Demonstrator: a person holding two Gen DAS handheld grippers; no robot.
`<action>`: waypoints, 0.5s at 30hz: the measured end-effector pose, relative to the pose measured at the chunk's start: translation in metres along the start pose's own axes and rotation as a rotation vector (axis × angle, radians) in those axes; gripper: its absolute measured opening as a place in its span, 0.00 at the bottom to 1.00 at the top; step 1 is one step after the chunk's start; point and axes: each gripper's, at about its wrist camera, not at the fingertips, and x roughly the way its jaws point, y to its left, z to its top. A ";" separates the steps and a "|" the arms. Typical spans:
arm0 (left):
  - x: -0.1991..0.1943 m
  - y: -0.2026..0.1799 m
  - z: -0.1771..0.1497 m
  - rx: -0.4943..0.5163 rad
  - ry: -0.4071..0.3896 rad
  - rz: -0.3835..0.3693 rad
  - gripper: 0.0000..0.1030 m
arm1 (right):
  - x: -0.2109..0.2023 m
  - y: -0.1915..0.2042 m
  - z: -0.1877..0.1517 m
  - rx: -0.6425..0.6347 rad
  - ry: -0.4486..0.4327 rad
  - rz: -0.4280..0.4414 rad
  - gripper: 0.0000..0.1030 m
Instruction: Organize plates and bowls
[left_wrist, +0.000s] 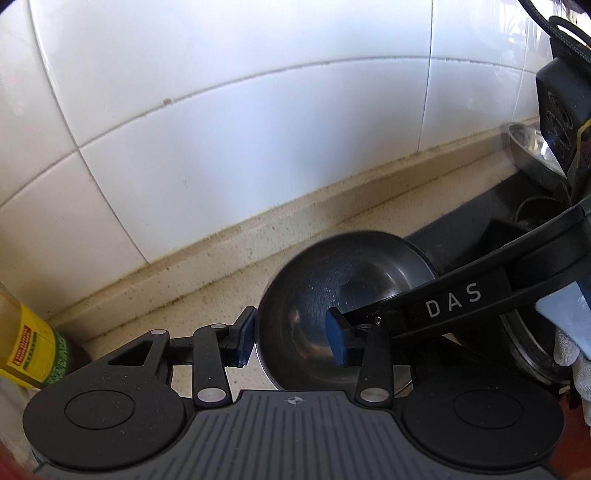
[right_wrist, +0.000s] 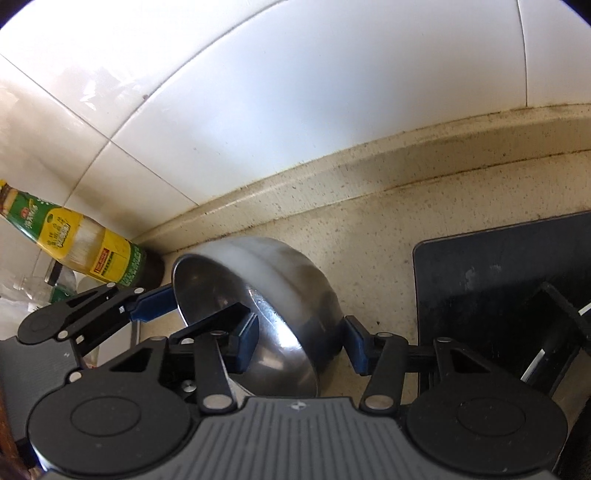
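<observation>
From the left wrist, the left gripper (left_wrist: 291, 341) pinches the near wall of a steel bowl (left_wrist: 347, 295) on the speckled counter (left_wrist: 229, 280), one pad inside. From the right wrist, the right gripper (right_wrist: 304, 338) straddles the tilted bowl (right_wrist: 258, 280), apparently clamping it beside a sauce bottle (right_wrist: 74, 240).

Glossy white wall tiles (left_wrist: 221, 129) with dark grout fill the upper frame; a speckled beige stone countertop (right_wrist: 369, 229) (grimy along its raised back edge) runs below, brightly lit.
</observation>
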 end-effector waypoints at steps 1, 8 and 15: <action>-0.001 0.001 0.001 -0.007 -0.004 -0.001 0.46 | -0.001 0.000 0.001 0.007 -0.002 0.006 0.51; -0.017 0.003 0.005 -0.023 -0.040 0.013 0.47 | -0.015 0.008 0.003 -0.007 -0.032 0.028 0.51; -0.045 0.004 0.007 -0.034 -0.079 0.033 0.47 | -0.036 0.029 -0.001 -0.043 -0.058 0.039 0.51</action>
